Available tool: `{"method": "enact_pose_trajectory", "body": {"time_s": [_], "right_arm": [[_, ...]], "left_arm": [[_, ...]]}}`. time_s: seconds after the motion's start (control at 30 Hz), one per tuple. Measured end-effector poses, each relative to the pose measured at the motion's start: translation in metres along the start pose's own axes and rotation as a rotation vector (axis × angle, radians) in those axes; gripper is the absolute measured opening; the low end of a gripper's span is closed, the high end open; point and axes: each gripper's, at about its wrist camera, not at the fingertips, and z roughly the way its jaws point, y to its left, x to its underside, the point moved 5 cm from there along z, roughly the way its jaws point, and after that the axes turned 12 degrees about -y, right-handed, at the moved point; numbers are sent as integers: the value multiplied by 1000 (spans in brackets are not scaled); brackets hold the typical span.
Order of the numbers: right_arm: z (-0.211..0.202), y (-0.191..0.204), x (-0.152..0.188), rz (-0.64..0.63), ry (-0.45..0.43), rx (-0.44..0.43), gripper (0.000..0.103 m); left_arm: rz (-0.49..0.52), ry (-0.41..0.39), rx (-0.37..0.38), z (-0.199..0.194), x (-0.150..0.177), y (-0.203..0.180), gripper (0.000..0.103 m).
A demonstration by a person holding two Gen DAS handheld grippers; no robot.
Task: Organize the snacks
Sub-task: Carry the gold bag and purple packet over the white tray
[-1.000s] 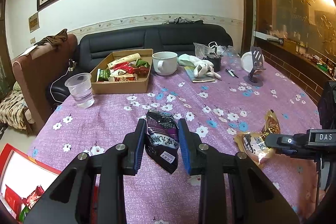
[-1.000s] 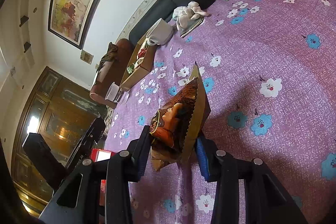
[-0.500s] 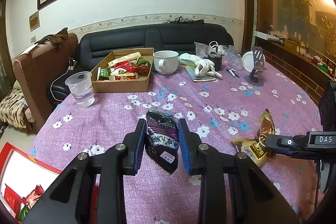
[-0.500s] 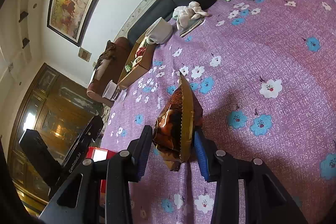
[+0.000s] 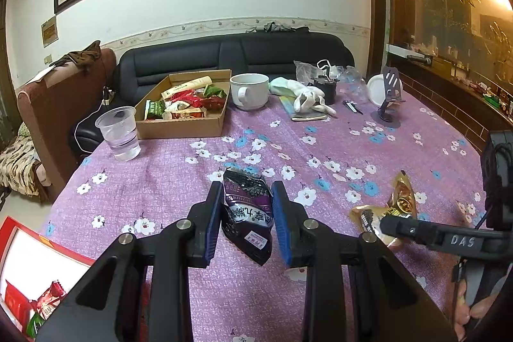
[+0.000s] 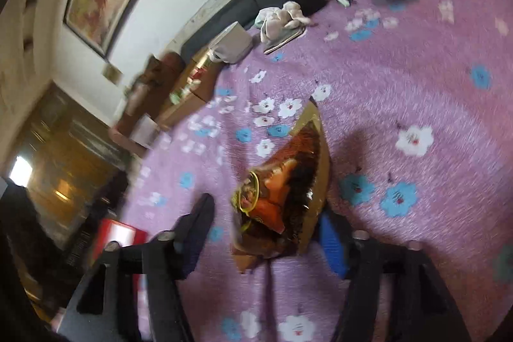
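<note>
My left gripper (image 5: 247, 213) is shut on a dark purple snack packet (image 5: 248, 213) and holds it just above the purple flowered tablecloth (image 5: 179, 178). My right gripper (image 6: 266, 229) is open; a gold and brown snack packet (image 6: 282, 185) stands between its spread jaws, against the right finger and apart from the left. That packet also shows in the left wrist view (image 5: 394, 207). A cardboard box (image 5: 182, 127) with several snacks stands at the back left.
A plastic cup of water (image 5: 119, 132) stands left of the box. A white mug (image 5: 249, 90), a cloth toy (image 5: 307, 95), a phone stand (image 5: 389, 98) and bags sit at the back. A red box (image 5: 29, 278) is at the near left edge.
My right gripper has opened its jaws from around the gold packet, and its view is blurred by motion. The left gripper holds the purple packet as before.
</note>
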Motion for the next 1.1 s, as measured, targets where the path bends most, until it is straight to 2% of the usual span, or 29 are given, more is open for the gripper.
{"method": "enact_pose_trajectory", "body": {"time_s": [0.07,0.33,0.57,0.7,0.87,1.1], "right_arm": [[-3,0,-1,15,-9,-15,40],[-31,10,-18,67,-98,-141,39],[-47,45,-19,52,-107,-222,39],[-48,88,-1,2,-74,-272,39],[-39,162,39,-72,9,-360,39],[-25,249,93,-142,95,-454,39]], "left_arm": [[-2,1,-1,0,0,0,28],[-22,-10,19,-6,-3,-2,28],[-12,-80,-2,-53,-14,5,28],[-15,-117,-53,-87,-16,27,28],[4,-144,-149,-134,-9,64,28],[-27,-142,-272,-172,10,124,28]]}}
